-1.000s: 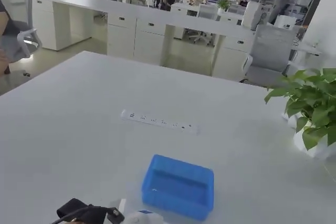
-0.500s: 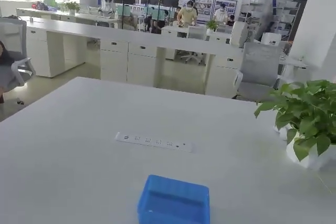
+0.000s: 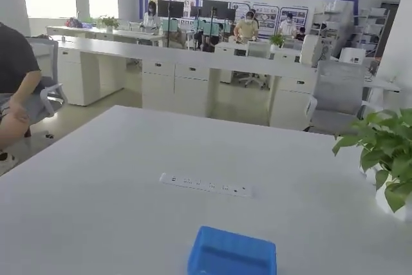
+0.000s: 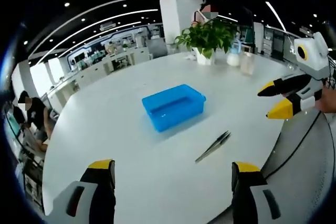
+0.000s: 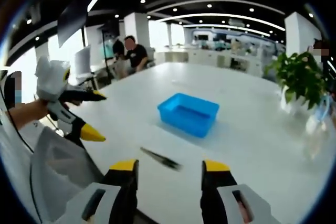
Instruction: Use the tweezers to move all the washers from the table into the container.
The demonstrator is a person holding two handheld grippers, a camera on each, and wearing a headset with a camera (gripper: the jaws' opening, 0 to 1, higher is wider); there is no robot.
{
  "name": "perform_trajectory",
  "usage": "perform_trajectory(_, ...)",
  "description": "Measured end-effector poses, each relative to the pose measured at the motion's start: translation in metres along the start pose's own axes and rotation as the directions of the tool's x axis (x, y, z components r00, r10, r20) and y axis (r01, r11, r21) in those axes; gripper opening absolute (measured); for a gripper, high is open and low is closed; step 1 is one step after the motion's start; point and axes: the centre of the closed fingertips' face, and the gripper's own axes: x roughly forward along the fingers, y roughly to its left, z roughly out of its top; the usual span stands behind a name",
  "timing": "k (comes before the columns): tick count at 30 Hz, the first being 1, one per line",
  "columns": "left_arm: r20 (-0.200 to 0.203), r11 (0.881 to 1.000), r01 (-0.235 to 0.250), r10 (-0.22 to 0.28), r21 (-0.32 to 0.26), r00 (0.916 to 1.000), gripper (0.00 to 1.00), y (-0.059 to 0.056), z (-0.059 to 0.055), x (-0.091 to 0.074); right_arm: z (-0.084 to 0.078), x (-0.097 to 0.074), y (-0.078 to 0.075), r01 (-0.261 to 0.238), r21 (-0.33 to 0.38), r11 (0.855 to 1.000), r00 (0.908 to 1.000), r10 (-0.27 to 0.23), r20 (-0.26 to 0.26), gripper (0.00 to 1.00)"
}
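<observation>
A blue plastic container (image 3: pixel 233 252) stands on the white table (image 3: pixel 96 185), at the bottom edge of the head view. Metal tweezers (image 4: pixel 212 146) lie flat on the table, on my side of the container (image 4: pixel 173 106). My left gripper (image 4: pixel 172 169) is open and hovers short of the tweezers, touching nothing. My right gripper (image 5: pixel 169 166) is open too, just behind the tweezers (image 5: pixel 161 159), with the container (image 5: pixel 189 113) beyond. Each gripper sees the other held above the table edge: the right gripper (image 4: pixel 274 99) and the left gripper (image 5: pixel 98 115), both with jaws apart.
A white power strip (image 3: pixel 205 185) lies beyond the container. A potted plant (image 3: pixel 386 152) stands at the table's right edge, with small bottles (image 4: pixel 240 60) beside it. A seated person (image 3: pixel 16 88) is off the table's left side. Desks and chairs fill the room behind.
The head camera has tilted up, so the container sits lower in the picture and the dark gripper part at the bottom left has left the frame. Nothing on the table moved.
</observation>
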Motion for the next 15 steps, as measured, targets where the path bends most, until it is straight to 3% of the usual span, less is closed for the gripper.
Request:
perform_trajectory(5,0.056,0.995,-0.055,0.059,-0.082,0.9966,0.99,0.014,0.001,-0.025,-0.002,-0.002,-0.007,0.011,0.007,1.0,0.9999,-0.011,-0.009,0.5)
perform_trajectory(7,0.129,0.989,-0.063,0.081,-0.134,0.9883,0.99,0.018,0.007,-0.028,-0.001,-0.004,-0.009,0.017,0.014,1.0,0.9999,-0.017,0.0,0.51)
perform_trajectory(9,0.099,0.987,-0.064,0.079,-0.148,0.9919,0.99,0.019,0.001,-0.029,-0.001,-0.004,-0.009,0.02,0.023,1.0,0.9998,-0.02,0.001,0.52)
perform_trajectory(15,0.1,0.983,-0.125,0.139,-0.135,0.9852,0.99,0.028,0.003,-0.034,-0.002,-0.005,-0.015,0.052,0.024,0.998,0.9986,-0.052,0.008,0.65)
